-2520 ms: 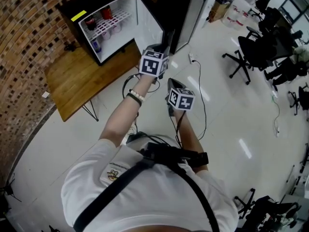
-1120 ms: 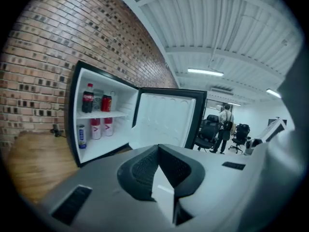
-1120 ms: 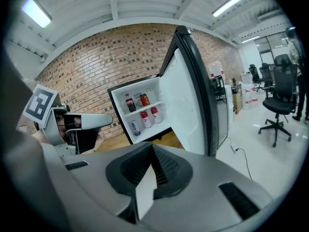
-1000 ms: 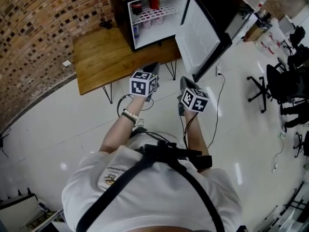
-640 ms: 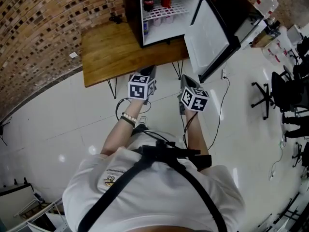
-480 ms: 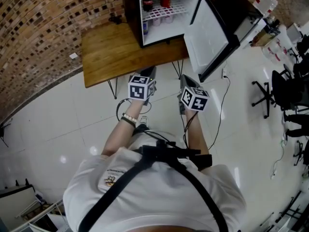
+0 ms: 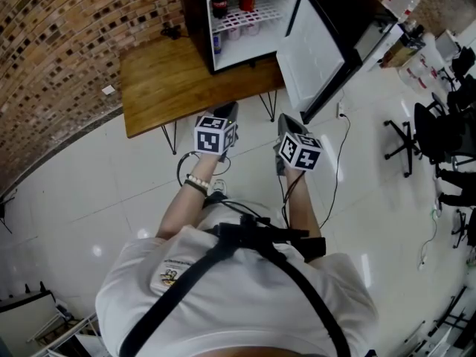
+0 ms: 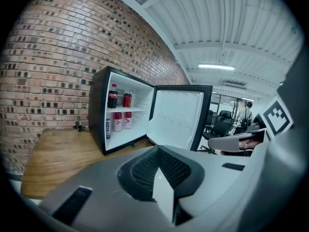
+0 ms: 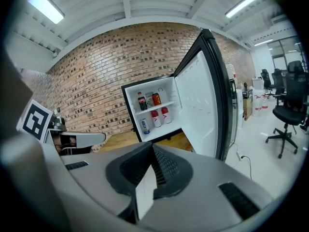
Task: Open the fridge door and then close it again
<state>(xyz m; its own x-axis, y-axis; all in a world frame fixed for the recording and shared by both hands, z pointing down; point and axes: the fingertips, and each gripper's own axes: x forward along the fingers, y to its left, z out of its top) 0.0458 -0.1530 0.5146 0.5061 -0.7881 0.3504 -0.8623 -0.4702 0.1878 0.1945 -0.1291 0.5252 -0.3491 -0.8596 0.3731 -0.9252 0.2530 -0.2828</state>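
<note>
**Now the door stands open; shutting it is what remains**

Nearest the person, the left hand-held gripper [image 7: 229, 111] and the right hand-held gripper [image 7: 287, 121] are both clenched with nothing between their jaws. They are held side by side over the white floor [image 7: 111, 192], well apart from the fridge. Farther off, the wooden table [image 7: 160, 84] carries the black mini fridge [image 7: 195, 13], with drink bottles and cans [image 7: 230, 6] on its shelf. The fridge door [image 7: 309, 58] is swung wide to the right, so the opening step looks done. Closing likely calls for stepping in, setting the right gripper on the door's outer face and pushing it left until it seats.
</note>
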